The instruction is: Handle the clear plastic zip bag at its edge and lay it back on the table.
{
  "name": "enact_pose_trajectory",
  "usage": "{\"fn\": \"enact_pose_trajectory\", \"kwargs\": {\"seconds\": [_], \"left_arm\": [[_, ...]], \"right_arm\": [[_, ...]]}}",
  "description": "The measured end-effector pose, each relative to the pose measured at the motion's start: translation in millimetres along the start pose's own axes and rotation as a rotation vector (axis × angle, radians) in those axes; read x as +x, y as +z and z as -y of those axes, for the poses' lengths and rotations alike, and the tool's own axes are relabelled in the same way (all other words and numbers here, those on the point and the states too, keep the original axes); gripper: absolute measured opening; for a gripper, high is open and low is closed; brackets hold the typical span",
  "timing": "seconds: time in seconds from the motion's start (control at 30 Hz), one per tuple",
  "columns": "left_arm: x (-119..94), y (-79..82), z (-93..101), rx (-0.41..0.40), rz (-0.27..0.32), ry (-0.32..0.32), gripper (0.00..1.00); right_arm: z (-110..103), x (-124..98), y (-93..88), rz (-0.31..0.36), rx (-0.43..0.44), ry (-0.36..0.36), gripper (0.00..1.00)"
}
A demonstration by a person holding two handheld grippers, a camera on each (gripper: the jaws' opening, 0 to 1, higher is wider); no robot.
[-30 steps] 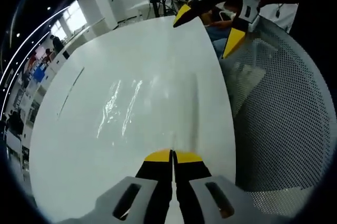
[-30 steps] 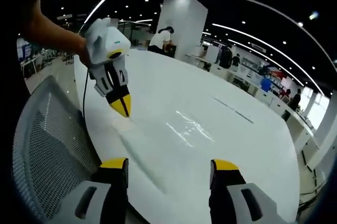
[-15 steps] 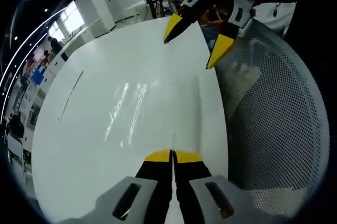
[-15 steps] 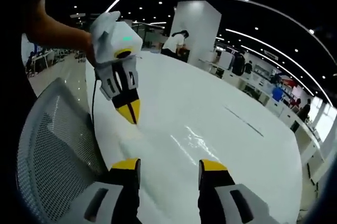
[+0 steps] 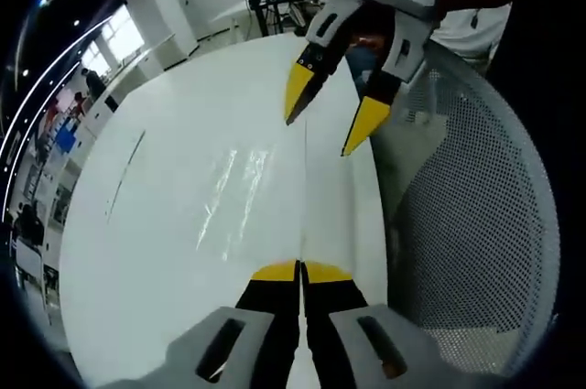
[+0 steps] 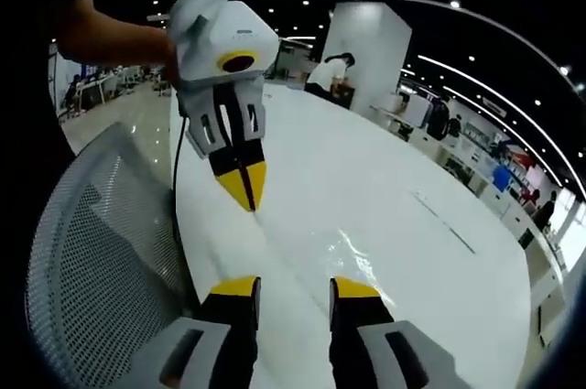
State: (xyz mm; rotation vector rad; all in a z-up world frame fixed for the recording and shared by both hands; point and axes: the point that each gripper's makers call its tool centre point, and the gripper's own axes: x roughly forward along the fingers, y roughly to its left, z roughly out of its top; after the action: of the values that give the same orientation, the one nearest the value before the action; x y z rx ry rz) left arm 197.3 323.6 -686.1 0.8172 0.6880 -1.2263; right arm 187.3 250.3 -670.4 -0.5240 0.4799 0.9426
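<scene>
The clear zip bag (image 5: 245, 189) lies on the white table (image 5: 146, 252), showing only glints and a raised edge line. My left gripper (image 5: 300, 268) is shut on that near edge, by the table's rim. The right gripper (image 5: 321, 131) hangs open further along the same edge, one jaw on each side of the line. In the right gripper view my right gripper (image 6: 295, 286) stands open with a narrow gap over the bag (image 6: 346, 252), and the left gripper (image 6: 245, 199) points down, shut, at the edge ahead.
A grey mesh chair back (image 5: 476, 224) stands right against the table's rim, also in the right gripper view as the mesh chair (image 6: 92, 252). A thin dark line (image 5: 124, 165) marks the table further in. A white pillar (image 6: 366, 50) and desks with people stand far off.
The right gripper has come closer to the left one along the bag's edge, and its jaws have narrowed. The left gripper has stayed shut in place.
</scene>
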Motion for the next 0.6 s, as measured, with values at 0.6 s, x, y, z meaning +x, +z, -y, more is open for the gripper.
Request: {"fn": "enact_pose_trajectory", "kwargs": {"seconds": [0.6], "left_arm": [[0.2, 5.7, 4.0, 0.007, -0.012, -0.006, 0.0]], "right_arm": [[-15.5, 21.6, 10.9, 0.0, -0.07, 0.078, 0.13]]}}
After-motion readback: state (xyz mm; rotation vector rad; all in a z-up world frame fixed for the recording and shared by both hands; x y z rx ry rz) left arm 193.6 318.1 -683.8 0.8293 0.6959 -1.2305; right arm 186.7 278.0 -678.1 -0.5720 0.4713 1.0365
